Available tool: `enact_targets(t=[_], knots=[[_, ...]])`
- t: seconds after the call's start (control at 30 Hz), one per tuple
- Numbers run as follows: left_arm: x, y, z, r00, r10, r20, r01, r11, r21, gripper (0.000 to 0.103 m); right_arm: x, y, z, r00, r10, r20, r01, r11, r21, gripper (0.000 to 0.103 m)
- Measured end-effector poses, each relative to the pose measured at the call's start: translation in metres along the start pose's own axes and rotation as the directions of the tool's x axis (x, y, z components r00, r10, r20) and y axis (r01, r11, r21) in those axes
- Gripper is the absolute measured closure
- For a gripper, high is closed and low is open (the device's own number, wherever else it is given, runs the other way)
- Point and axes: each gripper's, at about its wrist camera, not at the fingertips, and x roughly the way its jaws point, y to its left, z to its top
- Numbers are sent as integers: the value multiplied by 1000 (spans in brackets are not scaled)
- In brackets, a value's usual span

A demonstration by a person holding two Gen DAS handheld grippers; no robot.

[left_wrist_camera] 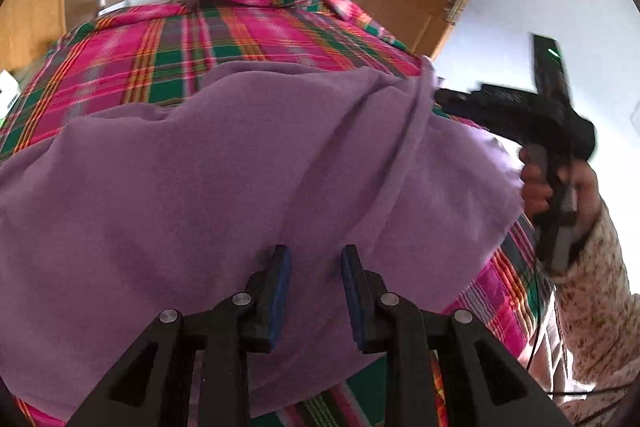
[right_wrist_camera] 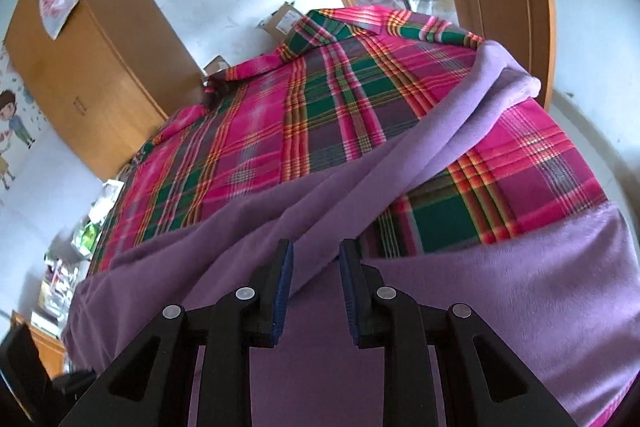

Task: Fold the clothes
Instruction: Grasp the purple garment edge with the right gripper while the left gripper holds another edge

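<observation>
Both tongs are spread and pinch nothing: the left tongs (left_wrist_camera: pixel 316 291) and right tongs (right_wrist_camera: pixel 316 291) hover over the purple garment (left_wrist_camera: pixel 224 171), which lies rumpled across the plaid bedspread (left_wrist_camera: pixel 160 47) on the bed. One sleeve (right_wrist_camera: pixel 472 115) trails in a twisted ridge; closing on it may bunch layers or snag the bedspread beneath.

1. Before you is a bed with a pink and green plaid cover (right_wrist_camera: pixel 256 131).
2. On this cover lies the purple garment (left_wrist_camera: pixel 200 187), spread out with some folds.
</observation>
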Motion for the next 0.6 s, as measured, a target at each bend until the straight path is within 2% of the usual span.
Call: enact_targets(t=[0.1, 0.33, 0.6], knots=[[2, -7, -1, 1000, 1, -3, 0, 999, 34, 77, 6, 4, 4, 1000, 6, -11, -6, 1000, -4, 70], [0, -4, -2, 999, -42, 3, 42, 999, 13, 76, 21, 11, 7, 992, -107, -60, 105, 994, -32, 70], [2, 0, -1, 998, -68, 7, 68, 998, 2, 76, 5, -16, -7, 982, -181, -51, 183, 983, 37, 72]])
